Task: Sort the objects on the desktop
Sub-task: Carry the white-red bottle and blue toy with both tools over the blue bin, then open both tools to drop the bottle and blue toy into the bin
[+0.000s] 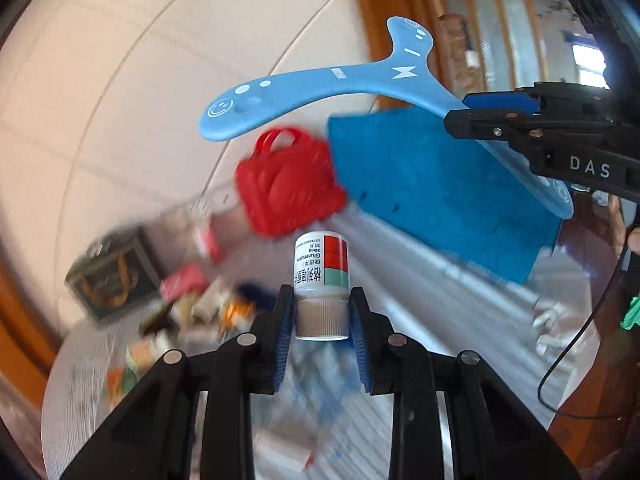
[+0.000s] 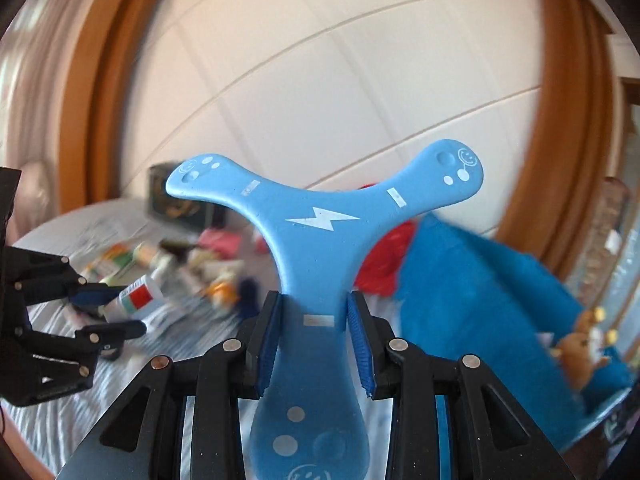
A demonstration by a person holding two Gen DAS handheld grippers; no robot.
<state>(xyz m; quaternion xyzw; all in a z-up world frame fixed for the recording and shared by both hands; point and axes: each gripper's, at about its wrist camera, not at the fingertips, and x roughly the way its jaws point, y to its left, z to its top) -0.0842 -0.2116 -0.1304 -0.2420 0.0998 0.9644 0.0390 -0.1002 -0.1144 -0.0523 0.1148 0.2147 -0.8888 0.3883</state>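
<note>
My left gripper (image 1: 322, 312) is shut on the cap of a small white medicine bottle (image 1: 322, 268) with a red and green label, held above the table. The bottle (image 2: 136, 300) and left gripper (image 2: 116, 312) also show at the left of the right wrist view. My right gripper (image 2: 314, 312) is shut on one arm of a blue three-armed boomerang (image 2: 316, 220) with a white lightning bolt, held in the air. In the left wrist view the boomerang (image 1: 320, 80) and right gripper (image 1: 472, 120) are at the upper right.
A blue fabric box (image 1: 440, 188) and a red toy handbag (image 1: 288, 188) sit on the striped tablecloth (image 1: 400, 280). A blurred pile of small packages (image 2: 180, 264) and a dark box (image 1: 112, 276) lie to the left. A plush toy (image 2: 584, 348) sits at the right.
</note>
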